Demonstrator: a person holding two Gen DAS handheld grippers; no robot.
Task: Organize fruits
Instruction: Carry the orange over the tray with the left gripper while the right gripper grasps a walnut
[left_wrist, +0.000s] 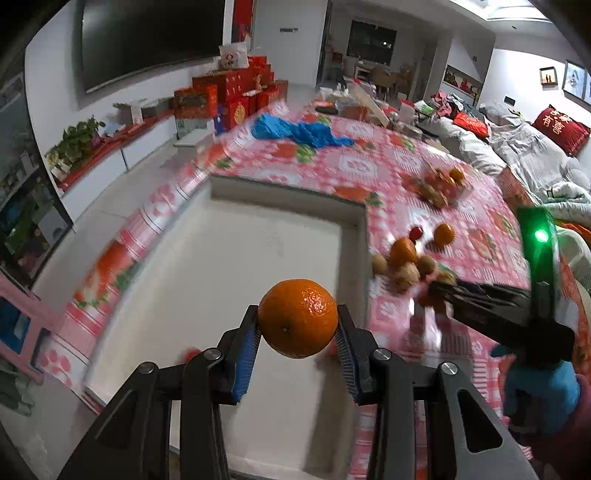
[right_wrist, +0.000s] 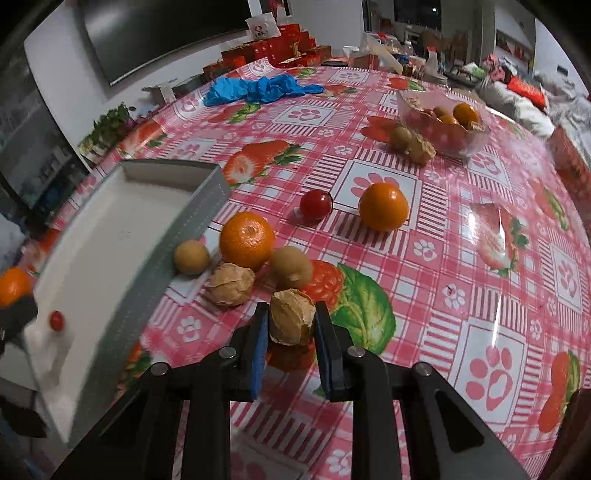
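Nearest in the left wrist view, the left gripper (left_wrist: 297, 334) has its blue-padded fingers (left_wrist: 246, 360) pressed against both sides of a round orange mandarin (left_wrist: 297, 318), held above the shallow white rectangular tray (left_wrist: 207, 258) that sits on the pink checked tablecloth with strawberry and paw prints (left_wrist: 369, 173). In the right wrist view the right gripper (right_wrist: 291, 334) stands nearly closed, its jaws pressing on either flank of a papery tan husked ground cherry (right_wrist: 290, 320) that is down at the cloth. Just beyond it, toward eleven o'clock, a second husked ground cherry (right_wrist: 229, 283) lies touching a larger dimpled orange mandarin (right_wrist: 246, 240); a small smooth tan round fruit (right_wrist: 191, 256) sits at ten o'clock against the tray's grey outer wall, and another tan round fruit (right_wrist: 291, 266) sits at twelve o'clock. A small red cherry tomato (right_wrist: 57, 319) rests inside the tray at nine o'clock. Farther out, a bigger glossy red cherry tomato (right_wrist: 316, 205) lies at twelve o'clock, with a smooth orange citrus (right_wrist: 383, 206) just beside it at one o'clock. Beyond these, at one o'clock, a clear glass bowl (right_wrist: 476, 142) holds mixed fruit, two brownish fruits touching its near side. Far off at eleven o'clock lies a crumpled blue plastic bag (right_wrist: 258, 88).
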